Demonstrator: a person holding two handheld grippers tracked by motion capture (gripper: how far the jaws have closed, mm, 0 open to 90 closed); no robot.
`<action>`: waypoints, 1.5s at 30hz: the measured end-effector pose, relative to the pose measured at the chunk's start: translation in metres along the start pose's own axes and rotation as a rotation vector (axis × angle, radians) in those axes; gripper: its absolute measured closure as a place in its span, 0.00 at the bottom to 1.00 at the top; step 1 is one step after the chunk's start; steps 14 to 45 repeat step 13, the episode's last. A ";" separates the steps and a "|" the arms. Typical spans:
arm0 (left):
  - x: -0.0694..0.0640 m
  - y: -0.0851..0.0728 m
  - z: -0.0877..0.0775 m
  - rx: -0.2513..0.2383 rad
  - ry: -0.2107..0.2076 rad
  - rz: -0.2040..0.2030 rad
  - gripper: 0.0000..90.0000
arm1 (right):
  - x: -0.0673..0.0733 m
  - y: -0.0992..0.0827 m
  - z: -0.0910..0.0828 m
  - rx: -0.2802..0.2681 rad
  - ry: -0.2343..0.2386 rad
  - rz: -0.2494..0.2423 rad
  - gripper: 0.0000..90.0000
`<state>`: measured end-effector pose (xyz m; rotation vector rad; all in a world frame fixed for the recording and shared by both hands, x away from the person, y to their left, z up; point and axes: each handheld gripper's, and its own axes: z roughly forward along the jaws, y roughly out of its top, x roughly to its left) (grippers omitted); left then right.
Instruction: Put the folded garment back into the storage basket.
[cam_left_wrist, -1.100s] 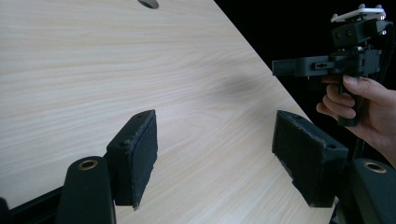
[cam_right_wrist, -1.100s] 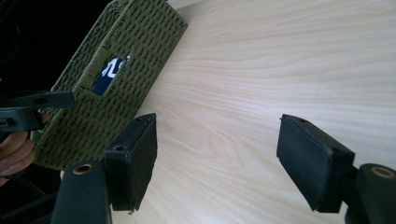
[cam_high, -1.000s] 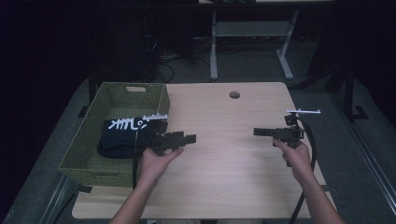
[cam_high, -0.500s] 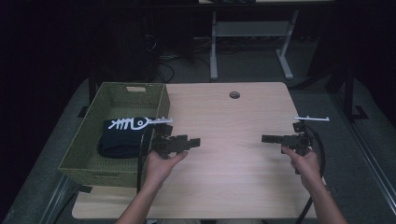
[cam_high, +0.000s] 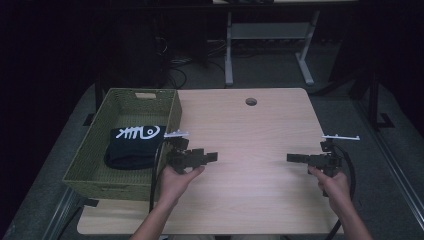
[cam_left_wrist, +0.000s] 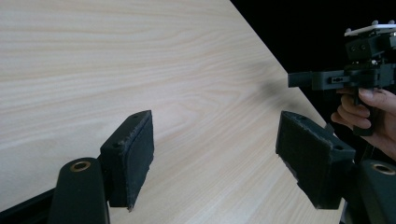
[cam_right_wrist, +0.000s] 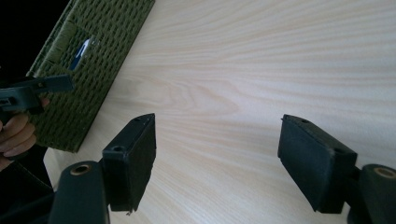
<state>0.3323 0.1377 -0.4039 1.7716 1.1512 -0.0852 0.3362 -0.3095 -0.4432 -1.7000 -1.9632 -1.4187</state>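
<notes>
Reaching the folded black cloth in the left basket calls for lifting the released left claw over the wall; right claw released, empty.

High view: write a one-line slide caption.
Two open grippers, left and right, face each other over a wooden table; folded black garment in green basket.
</notes>
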 end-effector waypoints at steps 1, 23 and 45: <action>0.000 -0.001 0.002 0.005 -0.004 0.001 0.30 | -0.001 -0.002 -0.001 0.000 -0.004 0.001 0.30; -0.002 -0.014 0.014 0.031 -0.037 0.001 0.30 | -0.011 -0.027 -0.010 0.008 -0.013 0.004 0.30; -0.002 -0.014 0.014 0.031 -0.037 0.001 0.30 | -0.011 -0.027 -0.010 0.008 -0.013 0.004 0.30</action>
